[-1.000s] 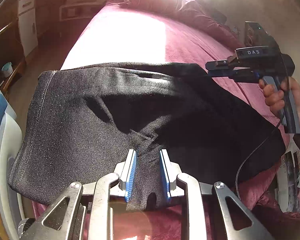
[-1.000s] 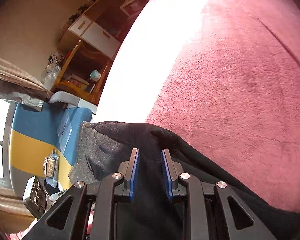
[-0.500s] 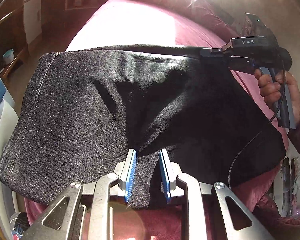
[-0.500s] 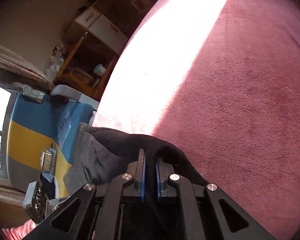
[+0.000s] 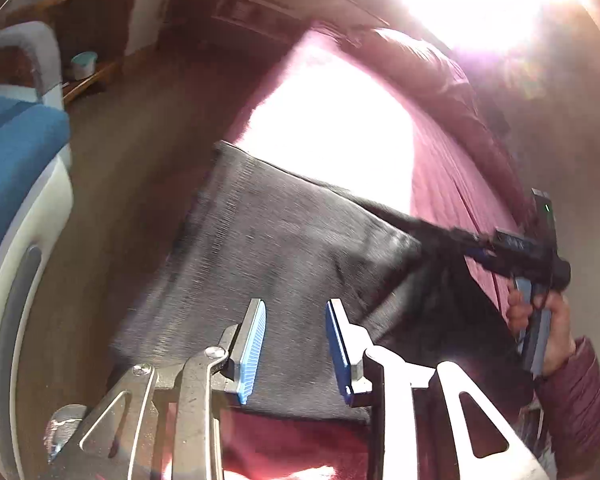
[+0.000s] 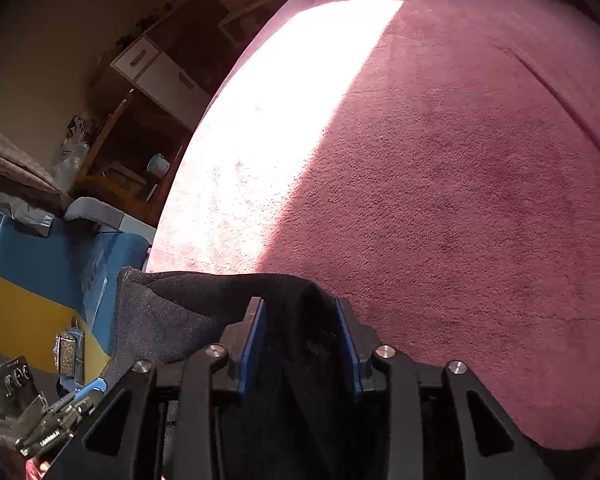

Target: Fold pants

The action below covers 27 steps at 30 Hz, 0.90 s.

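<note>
Near the bed's [image 6: 440, 200] left edge, the pants [image 5: 268, 264] stretch crosswise ahead of both parted claws, left claw [image 5: 294, 344] and right claw [image 6: 300, 340].

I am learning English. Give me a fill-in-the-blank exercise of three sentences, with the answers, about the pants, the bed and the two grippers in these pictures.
1. The black pants lie on a ___ with a dark red cover.
2. The jaws of the left gripper stand ___, and they clamp nothing.
3. The pads on the fingers of the right gripper are ___ in colour.

Missing words: bed; open; blue.
</note>
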Each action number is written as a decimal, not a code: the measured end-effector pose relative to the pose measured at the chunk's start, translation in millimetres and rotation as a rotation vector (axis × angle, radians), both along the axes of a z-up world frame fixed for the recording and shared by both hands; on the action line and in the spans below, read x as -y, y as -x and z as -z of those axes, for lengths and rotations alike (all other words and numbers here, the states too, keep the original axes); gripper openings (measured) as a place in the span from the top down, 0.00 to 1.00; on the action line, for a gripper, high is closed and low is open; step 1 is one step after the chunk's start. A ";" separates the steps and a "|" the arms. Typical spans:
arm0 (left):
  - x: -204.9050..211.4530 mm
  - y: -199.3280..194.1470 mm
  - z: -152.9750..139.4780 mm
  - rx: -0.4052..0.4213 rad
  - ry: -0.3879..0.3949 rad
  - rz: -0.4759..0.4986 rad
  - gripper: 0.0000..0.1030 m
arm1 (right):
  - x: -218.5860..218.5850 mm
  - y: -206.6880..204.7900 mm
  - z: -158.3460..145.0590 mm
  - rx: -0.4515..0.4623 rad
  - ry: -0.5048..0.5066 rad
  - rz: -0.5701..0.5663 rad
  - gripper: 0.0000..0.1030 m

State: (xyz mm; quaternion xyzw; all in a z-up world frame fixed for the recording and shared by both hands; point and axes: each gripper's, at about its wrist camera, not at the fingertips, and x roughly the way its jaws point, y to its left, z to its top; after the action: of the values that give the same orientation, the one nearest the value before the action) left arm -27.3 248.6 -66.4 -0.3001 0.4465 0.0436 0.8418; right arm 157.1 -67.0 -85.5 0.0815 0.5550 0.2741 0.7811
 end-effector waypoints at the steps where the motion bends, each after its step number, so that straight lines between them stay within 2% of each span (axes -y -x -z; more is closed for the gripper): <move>1: -19.1 8.5 -0.7 -0.007 0.004 -0.062 0.63 | 6.3 6.2 -7.0 0.019 -0.005 0.003 0.56; 3: -51.1 25.7 2.2 -0.034 0.025 -0.161 0.61 | 14.1 22.4 -20.0 0.046 -0.013 -0.006 0.56; 5: -71.7 40.0 10.5 -0.063 0.064 -0.212 0.60 | 16.5 43.3 -26.6 0.064 -0.005 -0.034 0.56; 9: -79.3 53.4 34.6 -0.103 0.164 -0.236 0.60 | 13.1 88.6 -23.3 0.078 0.043 -0.090 0.56; 11: -74.7 52.4 40.0 -0.112 0.189 -0.226 0.60 | 18.7 109.4 -14.7 0.062 0.070 -0.106 0.56; 13: -68.7 51.1 43.5 -0.136 0.167 -0.222 0.62 | 26.4 129.1 -4.1 0.046 0.095 -0.113 0.56; 15: -62.9 46.6 49.9 -0.162 0.140 -0.208 0.72 | 31.2 146.2 5.0 0.025 0.105 -0.110 0.56; 16: -59.3 43.3 52.3 -0.162 0.128 -0.191 0.80 | 34.2 154.9 9.1 0.015 0.110 -0.106 0.56; 19: -49.0 34.3 54.6 -0.179 0.063 -0.145 0.88 | 43.2 168.1 25.2 -0.014 0.140 -0.073 0.56; 23: -42.6 26.5 56.4 -0.199 -0.018 -0.117 0.91 | 57.7 177.5 40.4 -0.024 0.161 -0.041 0.55; 27: -35.4 23.9 48.5 -0.204 -0.109 -0.106 0.91 | 65.7 178.8 40.4 -0.025 0.122 0.003 0.55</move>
State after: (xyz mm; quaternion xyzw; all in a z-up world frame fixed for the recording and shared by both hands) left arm -51.2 284.0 -114.9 -0.2711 0.5102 0.1424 0.8037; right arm -21.7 -132.7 -125.8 0.0381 0.5803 0.2376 0.7780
